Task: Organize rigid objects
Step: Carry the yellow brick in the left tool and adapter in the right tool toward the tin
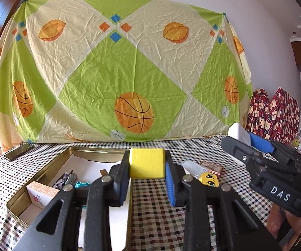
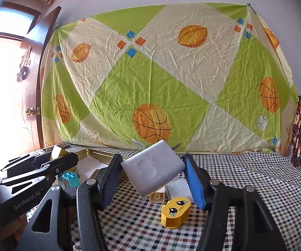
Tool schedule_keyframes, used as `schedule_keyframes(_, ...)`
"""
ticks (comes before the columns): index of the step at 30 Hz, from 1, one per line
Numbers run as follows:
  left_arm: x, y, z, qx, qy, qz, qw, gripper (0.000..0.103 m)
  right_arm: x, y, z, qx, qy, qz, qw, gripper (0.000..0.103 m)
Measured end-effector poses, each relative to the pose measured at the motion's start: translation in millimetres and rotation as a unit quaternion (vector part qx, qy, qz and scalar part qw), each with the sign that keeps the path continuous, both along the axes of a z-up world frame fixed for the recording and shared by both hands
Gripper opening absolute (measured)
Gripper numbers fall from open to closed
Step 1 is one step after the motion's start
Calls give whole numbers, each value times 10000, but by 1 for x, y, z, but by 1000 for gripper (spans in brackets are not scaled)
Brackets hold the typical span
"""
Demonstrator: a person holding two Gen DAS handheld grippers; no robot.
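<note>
My left gripper [image 1: 146,165] is shut on a yellow cube [image 1: 146,162], held above the right edge of a gold tin tray [image 1: 45,173]. The tray holds a small orange-and-white box [image 1: 40,194], a teal toy brick [image 1: 81,185] and a dark patterned item [image 1: 64,178]. My right gripper [image 2: 152,174] is shut on a flat white rectangular box [image 2: 153,170], tilted, lifted over the checked tablecloth. In the left wrist view the right gripper [image 1: 253,138] shows at the right with the white box [image 1: 238,132]. A yellow face brick [image 2: 175,212] lies on the cloth below the right gripper.
A phone [image 1: 18,151] lies at the table's far left. A clear packet [image 1: 192,166] and a small brown box [image 1: 212,168] lie right of the tray. A white brick [image 2: 156,196] sits beneath the held box. A basketball-print sheet [image 1: 129,73] hangs behind the table; red patterned fabric [image 1: 274,113] lies at the right.
</note>
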State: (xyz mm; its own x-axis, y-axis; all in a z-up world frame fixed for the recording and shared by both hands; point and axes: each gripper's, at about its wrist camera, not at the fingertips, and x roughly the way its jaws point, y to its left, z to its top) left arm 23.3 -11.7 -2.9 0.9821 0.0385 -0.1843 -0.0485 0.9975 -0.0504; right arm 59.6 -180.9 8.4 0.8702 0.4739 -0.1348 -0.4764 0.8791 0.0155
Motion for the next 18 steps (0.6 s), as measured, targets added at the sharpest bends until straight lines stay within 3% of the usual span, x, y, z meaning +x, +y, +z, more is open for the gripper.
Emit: schedule_keyframes(18, -9, 22, 0, -31, -44, 180, 9998, 28, -7, 27, 0, -64, -45, 264, 9996, 62)
